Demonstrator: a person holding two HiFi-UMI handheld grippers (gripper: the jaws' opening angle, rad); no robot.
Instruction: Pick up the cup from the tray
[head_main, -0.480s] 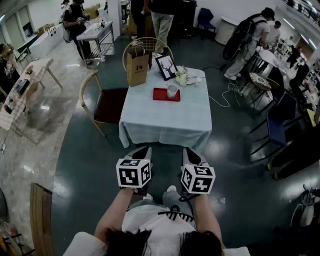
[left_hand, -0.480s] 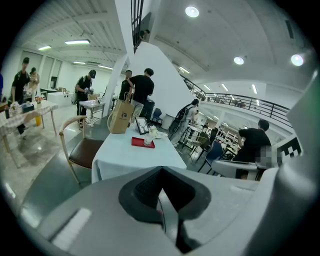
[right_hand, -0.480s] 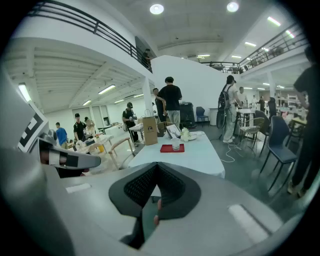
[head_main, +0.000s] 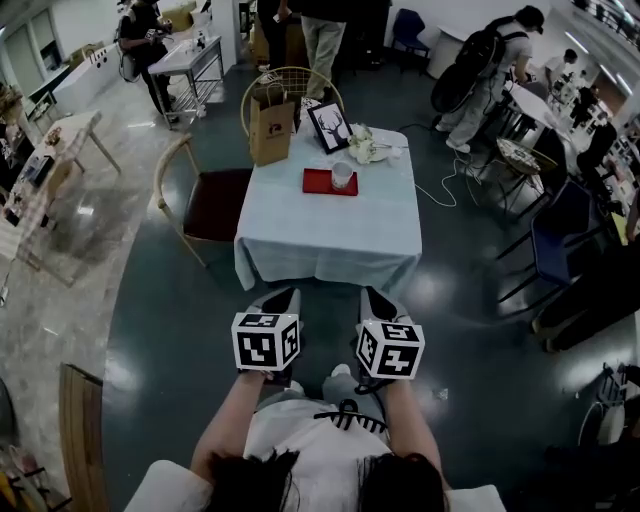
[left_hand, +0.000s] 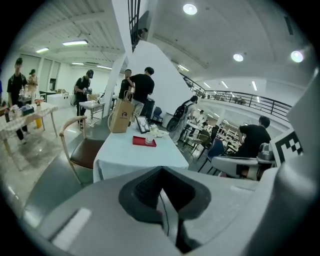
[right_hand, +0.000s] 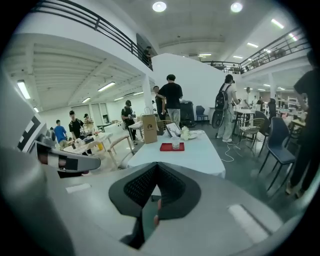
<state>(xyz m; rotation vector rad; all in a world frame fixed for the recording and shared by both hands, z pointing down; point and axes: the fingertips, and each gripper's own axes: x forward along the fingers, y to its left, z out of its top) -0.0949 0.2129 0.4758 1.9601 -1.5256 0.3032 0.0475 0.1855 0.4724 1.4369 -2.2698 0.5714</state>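
Note:
A white cup (head_main: 342, 175) stands upright on a red tray (head_main: 322, 184) at the far half of a table (head_main: 330, 235) with a pale blue cloth. The left gripper view shows the cup (left_hand: 148, 139) on the tray (left_hand: 141, 141) far ahead. From the right gripper, the cup (right_hand: 175, 144) and tray (right_hand: 169, 147) are just as distant. My left gripper (head_main: 277, 297) and right gripper (head_main: 378, 298) hang side by side over the floor, short of the table's near edge. Both are shut with nothing between the jaws.
Behind the tray stand a brown paper bag (head_main: 270, 127), a framed deer picture (head_main: 328, 127) and white flowers on a plate (head_main: 365, 148). A wooden chair (head_main: 205, 205) sits at the table's left, a wire chair (head_main: 288, 85) behind. People stand around other tables.
The table and the rest of the room have slid slightly up in the head view. Both grippers keep their pose side by side and stay shut.

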